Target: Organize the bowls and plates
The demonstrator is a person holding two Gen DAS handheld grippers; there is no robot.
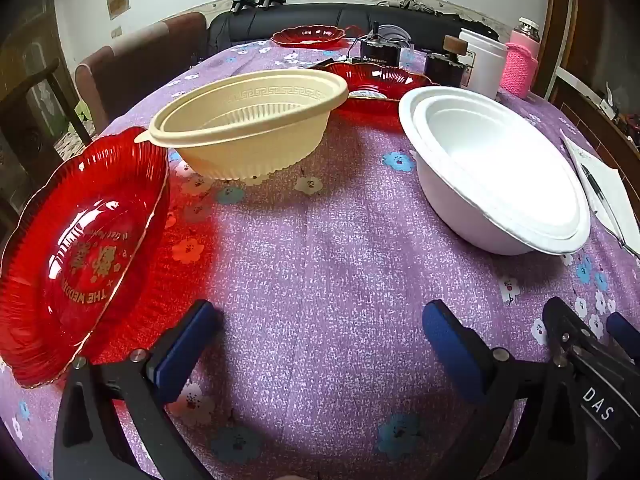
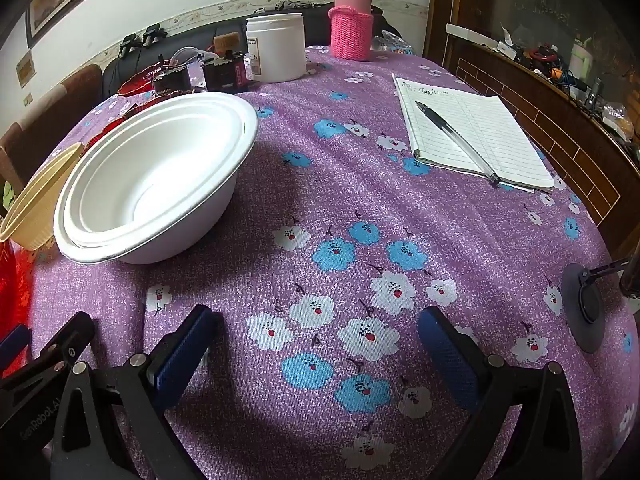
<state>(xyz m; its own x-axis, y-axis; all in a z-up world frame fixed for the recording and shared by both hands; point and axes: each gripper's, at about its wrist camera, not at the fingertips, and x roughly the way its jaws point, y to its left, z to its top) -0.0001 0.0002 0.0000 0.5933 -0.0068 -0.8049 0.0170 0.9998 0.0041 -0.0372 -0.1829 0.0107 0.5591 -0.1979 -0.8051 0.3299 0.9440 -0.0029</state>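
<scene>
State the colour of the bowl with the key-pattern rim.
Cream bowl, clearest in the left wrist view.

"THE WEDD…" (partly, seemingly) on red plate [image 1: 80, 248]

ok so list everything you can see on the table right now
red ribbed plastic plates: three, red, one near left, two farther back
cream plastic bowl: one, cream, behind the near plate
white foam bowls: nested stack, white, centre
white plastic jar: one, white, far side
pink knit-sleeved flask: one, pink, beside jar
lined notepad: one, white, right edge
clear pen: one, on notepad
purple floral tablecloth: one, covers table
left gripper: blue pads, open
right gripper: blue pads, open
</scene>
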